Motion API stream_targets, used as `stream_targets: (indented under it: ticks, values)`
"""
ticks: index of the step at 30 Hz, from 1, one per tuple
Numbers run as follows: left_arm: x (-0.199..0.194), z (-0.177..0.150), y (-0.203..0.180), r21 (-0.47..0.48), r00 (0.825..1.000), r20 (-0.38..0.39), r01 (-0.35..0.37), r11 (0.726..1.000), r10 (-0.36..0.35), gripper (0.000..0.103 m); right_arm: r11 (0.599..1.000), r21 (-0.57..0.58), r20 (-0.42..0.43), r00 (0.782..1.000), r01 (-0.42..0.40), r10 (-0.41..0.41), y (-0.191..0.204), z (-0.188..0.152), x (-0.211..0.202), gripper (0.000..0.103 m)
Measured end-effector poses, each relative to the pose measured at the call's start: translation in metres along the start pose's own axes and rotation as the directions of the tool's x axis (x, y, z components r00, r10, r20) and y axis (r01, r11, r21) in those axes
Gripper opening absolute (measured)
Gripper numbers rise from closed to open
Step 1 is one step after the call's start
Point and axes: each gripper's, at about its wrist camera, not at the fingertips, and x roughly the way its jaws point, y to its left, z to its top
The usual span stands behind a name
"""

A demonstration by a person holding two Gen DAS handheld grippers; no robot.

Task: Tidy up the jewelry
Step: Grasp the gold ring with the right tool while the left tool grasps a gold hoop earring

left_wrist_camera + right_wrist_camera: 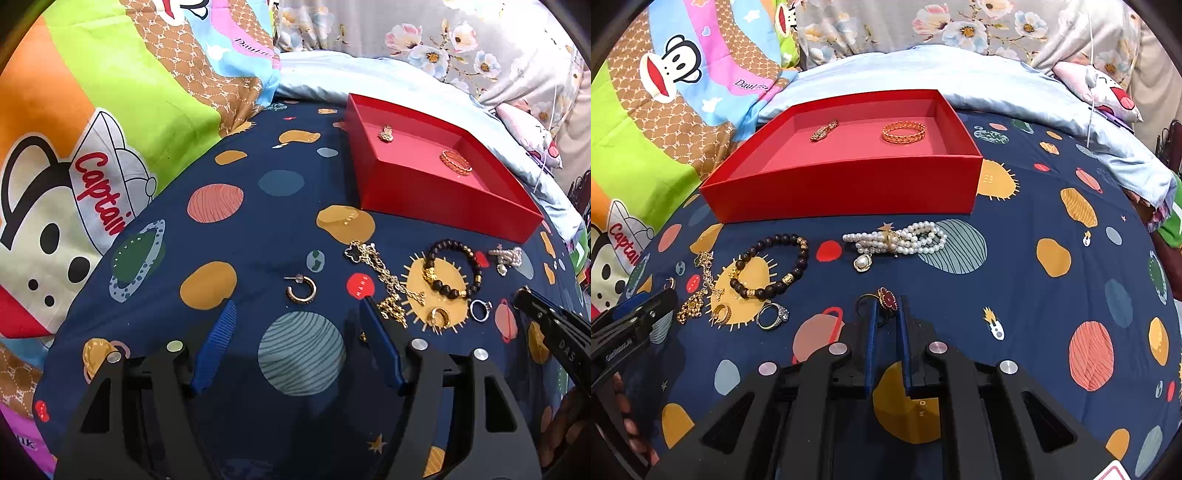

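Note:
A red tray [849, 192] on the bed holds a gold bangle [903, 132] and a small gold piece [823, 131]; it also shows in the left wrist view [443, 206]. My right gripper [886, 308] is shut on a ring with a red stone [887, 298], just above the cover. My left gripper [297, 314] is open and empty, just short of a gold hoop earring [301, 289]. On the cover lie a dark bead bracelet [772, 266], a gold chain [698, 291], a gold ring [721, 314], a silver ring [772, 316] and a pearl bracelet [897, 240].
The dark blue planet-print cover [1052, 295] spreads under everything. A light blue quilt [923, 70] and floral pillows [960, 26] lie behind the tray. A bright cartoon-print pillow [110, 110] is at the left. A white cable [1089, 92] hangs at the far right.

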Motion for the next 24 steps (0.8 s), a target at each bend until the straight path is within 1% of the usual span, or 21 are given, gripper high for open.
stream_targets:
  ticks: [3, 8, 9, 10, 11, 12, 14, 15, 16, 17, 24]
  values:
    - [0.004, 0.003, 0.002, -0.005, 1.000, 0.001, 0.001, 1.000, -0.001, 0.066, 1.000, 0.006, -0.003, 1.000, -0.010, 0.010, 0.000, 0.001, 0.002, 0.011]
    - [0.009, 0.009, 0.001, -0.003, 1.000, 0.004, -0.003, 1.000, 0.003, 0.055, 1.000, 0.013, -0.009, 1.000, -0.019, 0.019, -0.001, 0.004, 0.005, 0.012]
    - [0.010, 0.011, 0.000, -0.003, 1.000, 0.004, -0.001, 1.000, 0.001, 0.054, 1.000, 0.015, -0.010, 1.000, -0.023, 0.023, -0.001, 0.005, 0.006, 0.014]
    - [0.010, 0.012, -0.001, -0.003, 1.000, 0.004, 0.001, 1.000, -0.001, 0.054, 0.999, 0.018, -0.011, 0.999, -0.030, 0.030, 0.000, 0.005, 0.006, 0.020]
    - [0.011, 0.013, -0.002, -0.001, 1.000, 0.003, 0.006, 1.000, -0.006, 0.051, 0.999, 0.019, -0.010, 0.999, -0.037, 0.037, 0.000, 0.005, 0.005, 0.024]
    - [0.012, 0.014, -0.004, 0.002, 1.000, 0.002, 0.011, 1.000, -0.011, 0.047, 0.999, 0.016, -0.006, 0.999, -0.036, 0.036, 0.001, 0.004, 0.005, 0.031]
    - [0.014, 0.015, -0.008, 0.015, 1.000, 0.002, 0.013, 1.000, -0.013, 0.031, 1.000, 0.007, -0.003, 1.000, -0.030, 0.030, 0.004, 0.004, 0.004, 0.031]
    - [0.014, 0.015, -0.010, 0.020, 1.000, 0.001, 0.016, 1.000, -0.016, 0.026, 1.000, 0.007, -0.004, 1.000, -0.029, 0.029, 0.004, 0.004, 0.004, 0.031]
    - [0.014, 0.015, -0.010, 0.020, 1.000, -0.001, 0.027, 0.999, -0.027, 0.017, 1.000, 0.009, -0.004, 1.000, -0.030, 0.030, 0.004, 0.003, 0.004, 0.031]
    - [0.014, 0.015, -0.010, 0.020, 0.999, -0.004, 0.033, 0.999, -0.033, 0.016, 0.999, 0.012, -0.004, 1.000, -0.031, 0.031, 0.003, 0.003, 0.004, 0.031]
    - [0.009, 0.011, -0.013, 0.016, 0.998, -0.011, 0.064, 0.998, -0.064, 0.016, 0.999, 0.029, -0.004, 0.999, -0.035, 0.035, -0.002, 0.001, 0.001, 0.031]
